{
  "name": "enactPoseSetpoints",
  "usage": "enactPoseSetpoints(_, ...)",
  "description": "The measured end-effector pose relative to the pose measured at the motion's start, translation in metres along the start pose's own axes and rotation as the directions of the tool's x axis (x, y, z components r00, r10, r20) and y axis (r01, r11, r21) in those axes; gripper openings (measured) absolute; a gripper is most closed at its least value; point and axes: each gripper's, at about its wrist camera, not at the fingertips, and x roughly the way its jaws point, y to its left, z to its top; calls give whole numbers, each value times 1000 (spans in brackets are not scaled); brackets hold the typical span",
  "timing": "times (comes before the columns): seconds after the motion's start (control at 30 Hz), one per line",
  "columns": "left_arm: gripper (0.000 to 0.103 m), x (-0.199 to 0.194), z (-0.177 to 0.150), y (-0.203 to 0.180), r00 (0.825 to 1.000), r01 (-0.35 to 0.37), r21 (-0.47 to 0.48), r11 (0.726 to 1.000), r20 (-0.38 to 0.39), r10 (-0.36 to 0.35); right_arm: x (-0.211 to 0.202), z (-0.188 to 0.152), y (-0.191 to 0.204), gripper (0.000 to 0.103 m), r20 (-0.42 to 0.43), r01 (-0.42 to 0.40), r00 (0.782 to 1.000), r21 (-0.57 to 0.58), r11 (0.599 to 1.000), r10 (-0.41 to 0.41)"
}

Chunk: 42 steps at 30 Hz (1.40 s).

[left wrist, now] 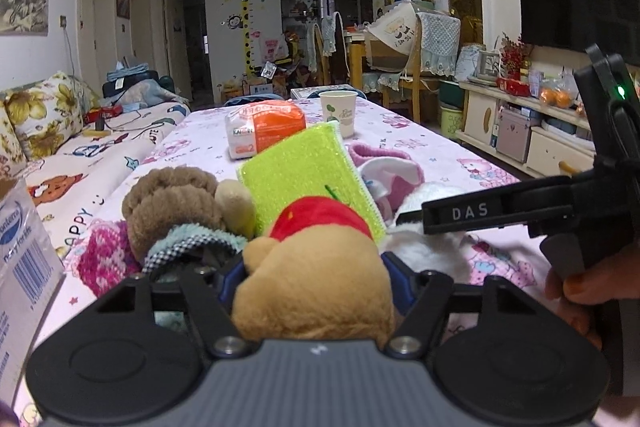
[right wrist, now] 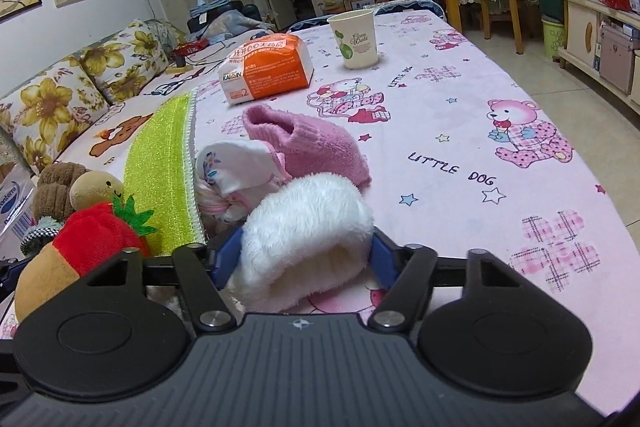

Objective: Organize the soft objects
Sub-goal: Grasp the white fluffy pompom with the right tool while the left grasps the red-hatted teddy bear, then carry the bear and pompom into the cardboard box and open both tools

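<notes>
Pink tablecloth [right wrist: 460,115], tan plush [left wrist: 316,291] between left claw [left wrist: 314,279] fingers

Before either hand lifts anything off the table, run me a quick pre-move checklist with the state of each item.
1. Left tool around the tan plush with the red cap: ok, the toy sits between its blue fingers.
2. Right tool around the white fluffy item: ok, it fills the gap between the fingers.
3. Firm grip on both: cannot tell, the fabric hides the pads.
4. Green sponge cloth free of the plush: not ok, it leans right behind the red cap.
5. Paper cup out of the way: ok, upright and far back.
6. Pink sock clear of the white item: cannot tell, they overlap.
</notes>
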Motion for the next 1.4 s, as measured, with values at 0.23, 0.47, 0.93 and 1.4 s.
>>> enactPoseSetpoints(0.23, 67, -4, 3, 10, 1000, 16, -63, 998, 5, -16, 0, 3, 3, 51, 16, 10, 1000, 9, 1000, -10)
enactPoseSetpoints(0.47, 67, -15, 9, 21, 998, 37, -110, 993, 45, -32, -5, 4, 5, 36, 47, 31, 998, 7, 1000, -31)
enactPoseSetpoints(0.93, 67, -40, 15, 39, 990, 41, -159, 986, 141, -18, -22, 15, 12, 31, 151, 13, 989, -1, 1000, -13)
enactPoseSetpoints(1.4, 67, -63, 16, 61, 980, -12, -198, 980, 194, 51, -21, 20, 43, 31, 189, -79, 978, -66, 995, 90)
